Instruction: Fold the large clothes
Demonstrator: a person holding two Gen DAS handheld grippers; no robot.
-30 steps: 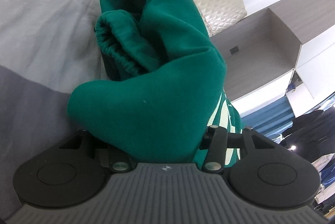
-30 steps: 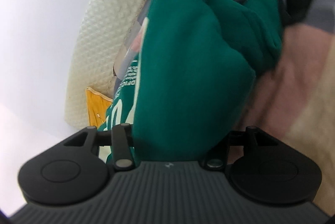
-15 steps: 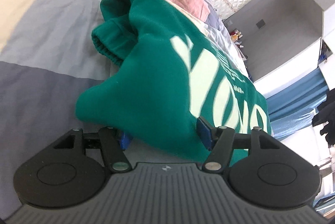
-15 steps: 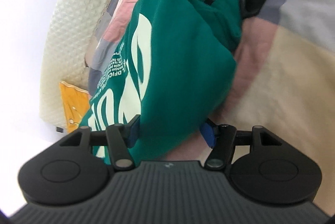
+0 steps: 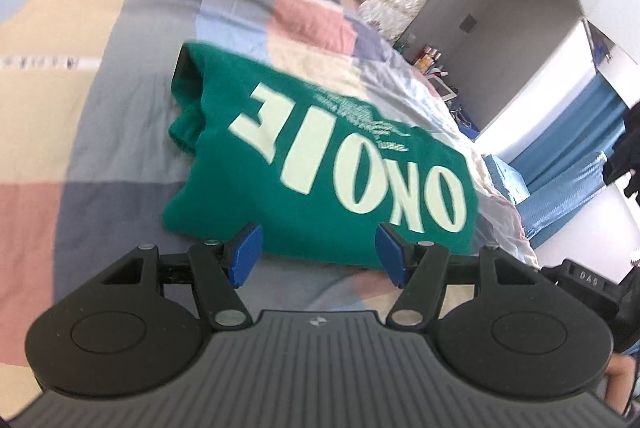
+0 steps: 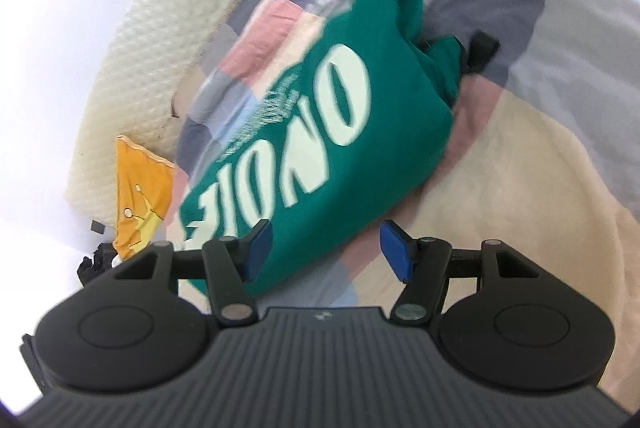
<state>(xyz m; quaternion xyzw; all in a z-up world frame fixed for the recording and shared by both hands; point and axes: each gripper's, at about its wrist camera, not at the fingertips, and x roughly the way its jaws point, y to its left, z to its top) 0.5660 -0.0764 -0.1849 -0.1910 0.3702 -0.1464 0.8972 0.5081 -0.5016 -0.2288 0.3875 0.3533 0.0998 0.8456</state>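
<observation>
Both grippers let go, lifted off green sweatshirt [image 5: 320, 164]; fingers [image 5: 246, 254] apart.

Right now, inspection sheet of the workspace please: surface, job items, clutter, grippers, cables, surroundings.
Surface: bed with a patchwork quilt in pink, grey, blue and cream.
Job's things: green sweatshirt, folded, lying on the quilt, large pale lettering face up; cuff and dark trim bunched at one end.
Clutter: orange-yellow cushion at the bed's head.
Grippers: left gripper open, nothing between the pads; right gripper open, empty; both clear of the sweatshirt.
Cables: nothing seen.
Surroundings: quilted cream headboard, grey cabinet, blue curtain, small items on a bedside surface, too small to identify.
</observation>
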